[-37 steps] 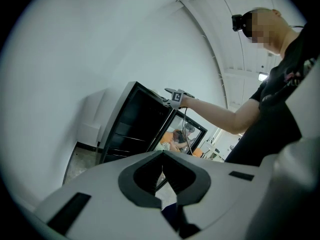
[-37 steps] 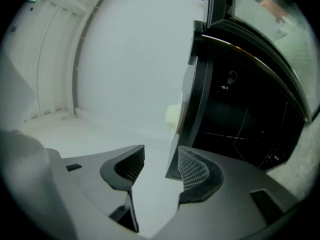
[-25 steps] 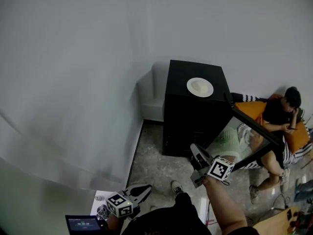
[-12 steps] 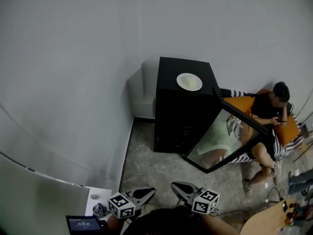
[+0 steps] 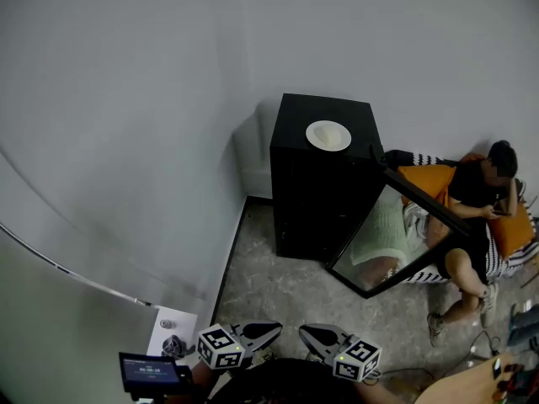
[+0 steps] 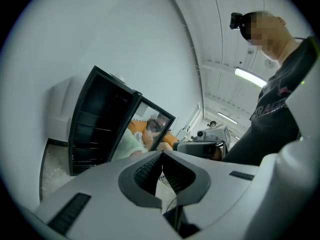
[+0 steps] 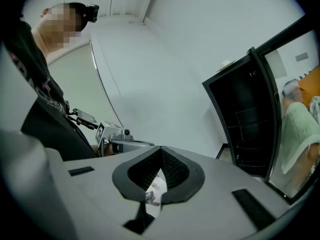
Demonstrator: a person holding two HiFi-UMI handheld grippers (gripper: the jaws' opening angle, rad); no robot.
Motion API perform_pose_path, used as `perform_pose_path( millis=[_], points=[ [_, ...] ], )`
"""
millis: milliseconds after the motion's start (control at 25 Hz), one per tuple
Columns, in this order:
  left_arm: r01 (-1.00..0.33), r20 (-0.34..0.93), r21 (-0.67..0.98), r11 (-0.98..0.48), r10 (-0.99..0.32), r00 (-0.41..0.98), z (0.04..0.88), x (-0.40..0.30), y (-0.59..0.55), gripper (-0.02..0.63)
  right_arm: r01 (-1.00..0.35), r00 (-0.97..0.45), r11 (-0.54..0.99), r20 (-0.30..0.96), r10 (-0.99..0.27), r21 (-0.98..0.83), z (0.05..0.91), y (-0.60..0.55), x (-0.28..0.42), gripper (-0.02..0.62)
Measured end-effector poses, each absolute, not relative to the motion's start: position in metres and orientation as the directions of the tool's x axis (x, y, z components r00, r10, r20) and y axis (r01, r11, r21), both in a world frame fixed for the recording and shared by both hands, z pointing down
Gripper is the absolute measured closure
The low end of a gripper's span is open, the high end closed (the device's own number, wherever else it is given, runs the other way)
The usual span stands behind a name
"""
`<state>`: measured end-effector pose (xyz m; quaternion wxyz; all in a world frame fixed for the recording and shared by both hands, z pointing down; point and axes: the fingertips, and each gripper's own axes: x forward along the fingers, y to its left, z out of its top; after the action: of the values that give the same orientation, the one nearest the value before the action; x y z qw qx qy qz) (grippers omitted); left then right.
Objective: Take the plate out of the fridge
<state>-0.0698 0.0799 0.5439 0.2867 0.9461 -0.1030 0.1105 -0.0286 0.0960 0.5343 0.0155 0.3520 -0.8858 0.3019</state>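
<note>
The white plate (image 5: 328,135) lies on top of the black fridge (image 5: 320,188), outside it. The fridge's glass door (image 5: 394,236) hangs open to the right. Far from the fridge, at the bottom of the head view, my left gripper (image 5: 276,327) and right gripper (image 5: 304,331) point toward each other, tips nearly meeting. Both are shut with nothing between the jaws, as the left gripper (image 6: 161,153) and right gripper (image 7: 161,148) show in their own views. The fridge (image 6: 97,121) stands at the left of the left gripper view, and the fridge (image 7: 242,129) stands at the right of the right gripper view.
A person (image 5: 480,204) sits on an orange seat right of the open door. A grey wall runs behind and left of the fridge. A white box (image 5: 257,162) stands in the corner beside it. Speckled floor (image 5: 286,289) lies between me and the fridge.
My right gripper has pulled back from beside the open door down to the bottom of the head view, next to the left gripper. The left gripper shifted slightly right. Both stayed shut.
</note>
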Motion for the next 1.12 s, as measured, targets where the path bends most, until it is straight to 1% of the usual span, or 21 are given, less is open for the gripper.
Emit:
perform_pose_path(
  millis=[160, 280, 480, 1120],
  points=[
    [-0.249, 0.287, 0.491, -0.835, -0.115, 0.951, 0.537, -0.041, 0.095, 0.600, -0.617, -0.753, 0.564, 0.204, -0.625, -0.549, 0.533, 0.111, -0.004, 0.588],
    [-0.247, 0.301, 0.472, -0.846, -0.108, 0.947, 0.537, -0.026, 0.110, 0.600, -0.604, -0.767, 0.576, 0.202, -0.609, -0.551, 0.534, 0.122, 0.004, 0.588],
    [-0.277, 0.309, 0.470, -0.838, -0.137, 0.941, 0.546, -0.012, 0.133, 0.600, -0.579, -0.791, 0.598, 0.201, -0.578, -0.554, 0.538, 0.145, 0.020, 0.588],
    [-0.321, 0.316, 0.463, -0.827, -0.184, 0.931, 0.547, -0.003, 0.147, 0.600, -0.546, -0.817, 0.631, 0.183, -0.547, -0.551, 0.540, 0.159, 0.031, 0.588]
  ],
)
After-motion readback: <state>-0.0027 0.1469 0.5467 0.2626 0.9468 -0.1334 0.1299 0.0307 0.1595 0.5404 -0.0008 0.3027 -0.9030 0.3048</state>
